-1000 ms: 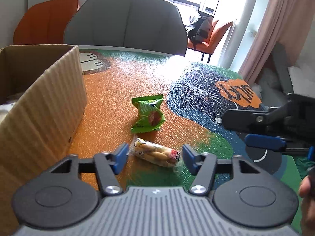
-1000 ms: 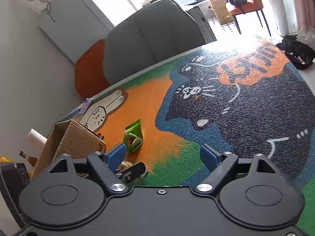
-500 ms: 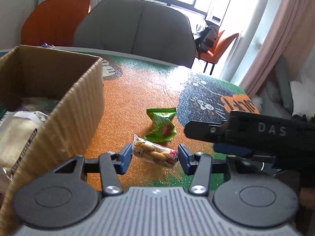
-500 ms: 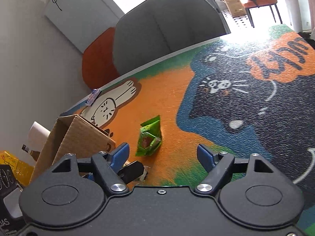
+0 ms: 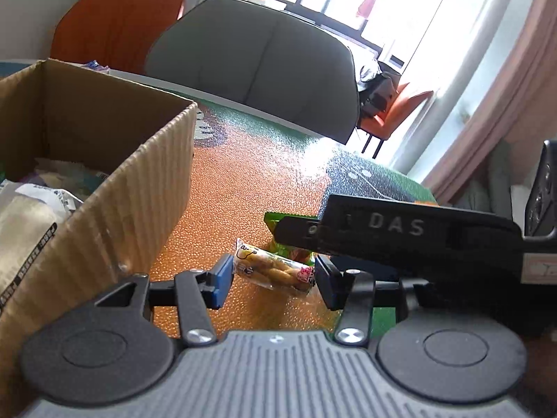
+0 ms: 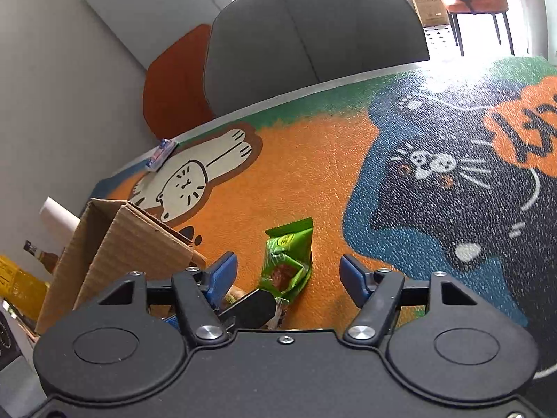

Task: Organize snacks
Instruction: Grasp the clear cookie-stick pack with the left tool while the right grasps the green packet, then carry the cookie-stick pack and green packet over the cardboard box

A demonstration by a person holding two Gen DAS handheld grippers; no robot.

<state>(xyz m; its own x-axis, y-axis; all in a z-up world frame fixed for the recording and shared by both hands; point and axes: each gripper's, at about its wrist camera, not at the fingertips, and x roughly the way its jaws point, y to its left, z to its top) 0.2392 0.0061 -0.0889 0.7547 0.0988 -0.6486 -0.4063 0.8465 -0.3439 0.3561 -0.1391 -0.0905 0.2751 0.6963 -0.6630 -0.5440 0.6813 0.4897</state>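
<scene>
A clear packet of pale biscuit sticks (image 5: 275,271) sits lengthwise between the blue pads of my left gripper (image 5: 273,280), which press on both its ends just above the orange mat. Behind it, a green snack packet (image 6: 287,264) lies flat on the mat between the pads of my right gripper (image 6: 289,277). Those jaws are closing but stand apart from the packet on both sides. In the left wrist view the right tool's black housing (image 5: 397,230) covers most of the green packet (image 5: 278,216). An open cardboard box (image 5: 104,209) holding several packets stands at the left.
The cardboard box (image 6: 132,240) is close beside both grippers. The table carries a cat-print mat (image 6: 435,191). A small blue wrapper (image 6: 161,155) lies at the far edge. A grey chair (image 6: 313,35) and an orange chair (image 6: 174,87) stand behind the table.
My left gripper's pads have narrowed onto the clear packet. The right gripper has slid leftward over the green packet with its jaws narrowing. More of the box shows in the left view.
</scene>
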